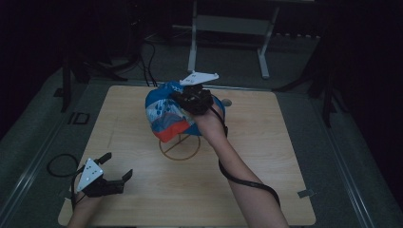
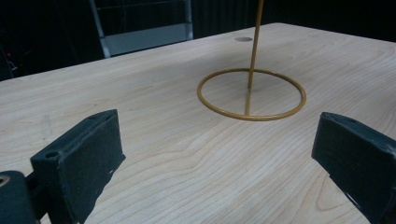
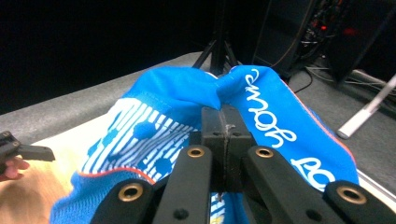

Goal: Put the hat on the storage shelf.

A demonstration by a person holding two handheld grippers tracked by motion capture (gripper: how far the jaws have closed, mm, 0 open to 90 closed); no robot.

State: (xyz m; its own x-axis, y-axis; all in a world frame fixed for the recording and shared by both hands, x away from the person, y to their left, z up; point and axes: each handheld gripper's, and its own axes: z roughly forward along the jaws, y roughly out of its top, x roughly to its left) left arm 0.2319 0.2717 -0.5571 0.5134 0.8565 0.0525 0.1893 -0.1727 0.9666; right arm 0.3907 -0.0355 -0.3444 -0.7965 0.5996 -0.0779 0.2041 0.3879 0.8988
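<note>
So from my seat, the right tool (image 1: pixel 189 93) is clamped tight on a fold of the blue fabric bag with white lettering and an orange-red band at the bottom (image 1: pixel 164 113). In the right gripper view the two black jaws are pressed together with the blue cloth (image 3: pixel 196 88) bunched right at their tips. The bag is held up over the far middle of the light wooden bench (image 1: pixel 266 156), and it hangs just above the thin yellow metal ring stand (image 1: pixel 179 147), covering the top of it in the high view.

The left tool (image 1: pixel 115 166) is down at the near left corner of the bench, well apart from the bag, jaws spread wide and holding nothing. In the left gripper view I'm looking between the two black pads (image 2: pixel 79 158) straight at the yellow ring (image 2: pixel 251 94) lying flat on the wood, with its thin upright rod rising out of the frame.

Beyond the bench there's a grey metal frame (image 1: pixel 228 33) on the dark floor.
</note>
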